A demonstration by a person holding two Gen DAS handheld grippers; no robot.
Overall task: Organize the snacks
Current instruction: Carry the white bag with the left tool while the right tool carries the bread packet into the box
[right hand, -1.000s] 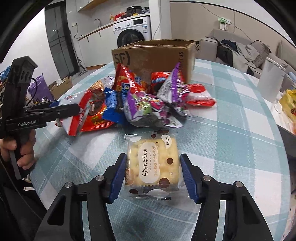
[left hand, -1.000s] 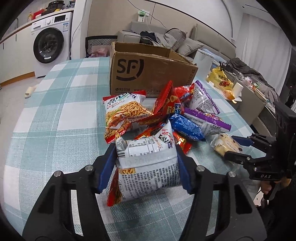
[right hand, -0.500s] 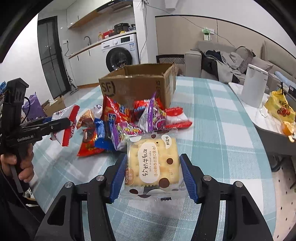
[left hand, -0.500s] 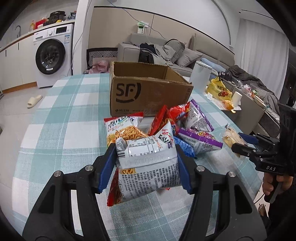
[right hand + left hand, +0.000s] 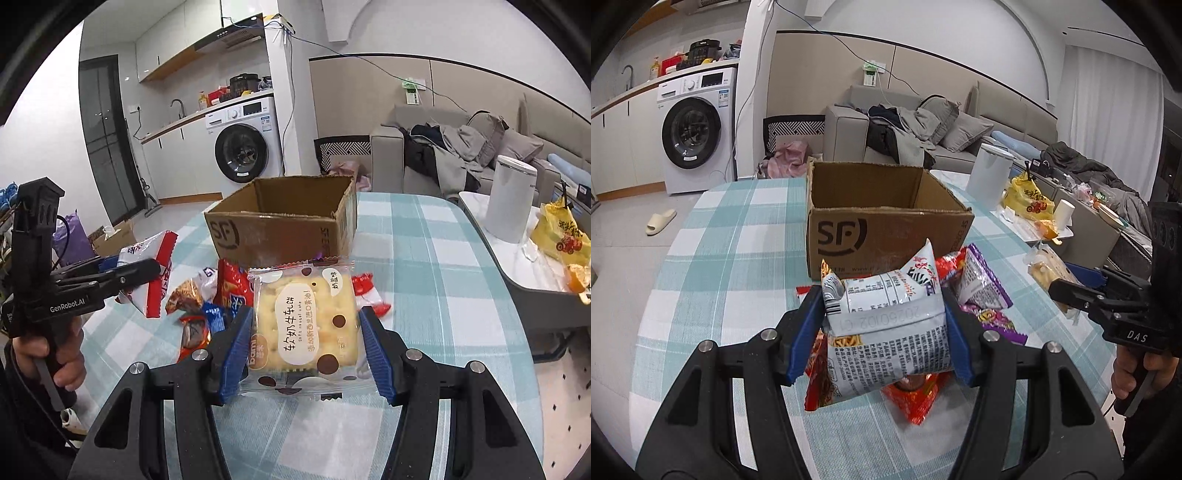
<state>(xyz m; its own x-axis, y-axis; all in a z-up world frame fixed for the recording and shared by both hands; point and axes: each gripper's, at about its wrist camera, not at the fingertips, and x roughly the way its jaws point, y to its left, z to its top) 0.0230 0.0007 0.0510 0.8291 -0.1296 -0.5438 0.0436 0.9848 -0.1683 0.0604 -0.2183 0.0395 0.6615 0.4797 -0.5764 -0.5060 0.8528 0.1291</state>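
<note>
Blue pads of the left gripper (image 5: 882, 332) clamp a white bag (image 5: 886, 325) by its sides, held above the pile (image 5: 975, 295), likely bound for the open box (image 5: 886, 221) behind.

In the right view, the right gripper (image 5: 304, 350) squeezes a cracker pack (image 5: 304, 325) flat, clear of the table (image 5: 443, 295), facing the same box (image 5: 280, 225).
</note>
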